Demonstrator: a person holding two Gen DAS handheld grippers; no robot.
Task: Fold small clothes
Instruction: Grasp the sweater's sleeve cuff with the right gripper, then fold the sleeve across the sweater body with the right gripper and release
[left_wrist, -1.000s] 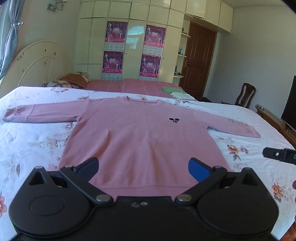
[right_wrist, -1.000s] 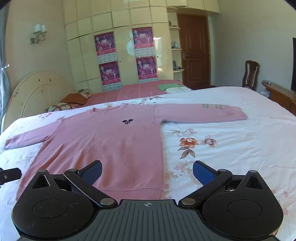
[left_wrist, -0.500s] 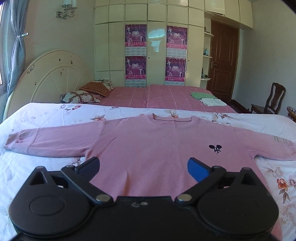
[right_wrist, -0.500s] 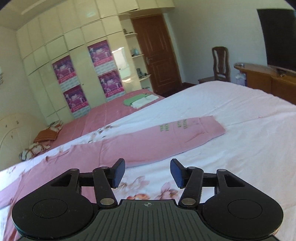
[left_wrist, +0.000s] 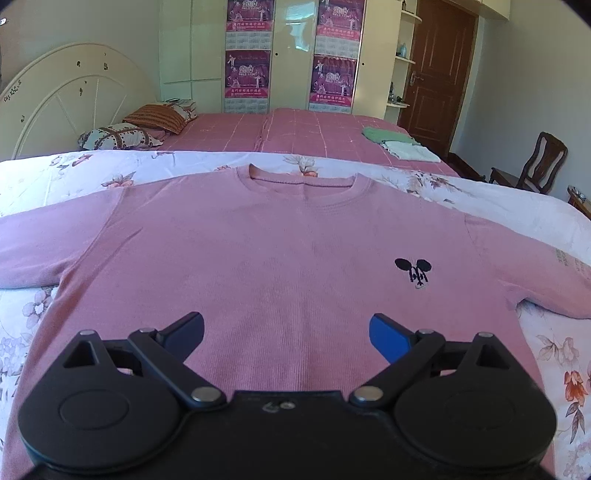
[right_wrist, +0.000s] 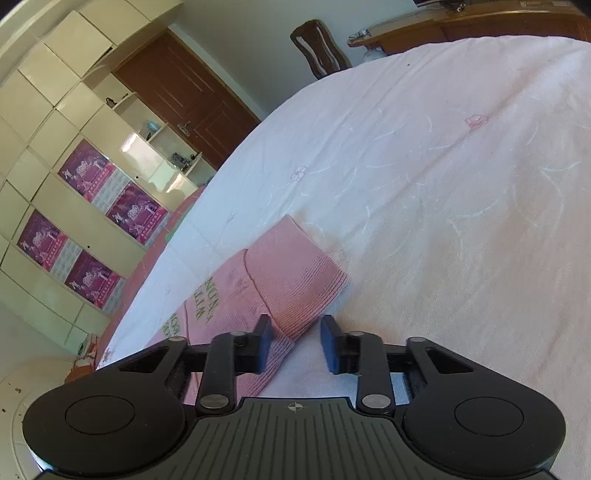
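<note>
The right hand-held gripper (right_wrist: 293, 341) is closing around the ribbed cuff (right_wrist: 295, 280) of the soft pink long-sleeved sweater (left_wrist: 280, 258), not pinching yet, likely to fold the sleeve in. The left hand-held gripper (left_wrist: 286, 332) hangs released, narrowing slightly, above the sweater, which lies flat on the flowery white bed (left_wrist: 546, 354).

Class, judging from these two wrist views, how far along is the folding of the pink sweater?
Done: the pink sweater lies flat on the bed, no fold made. In hand: the right gripper is closing around the sleeve cuff, pads not yet pressing; the left gripper hovers over the body, jaws wide though easing in, holding nothing. Left: every fold.
</note>
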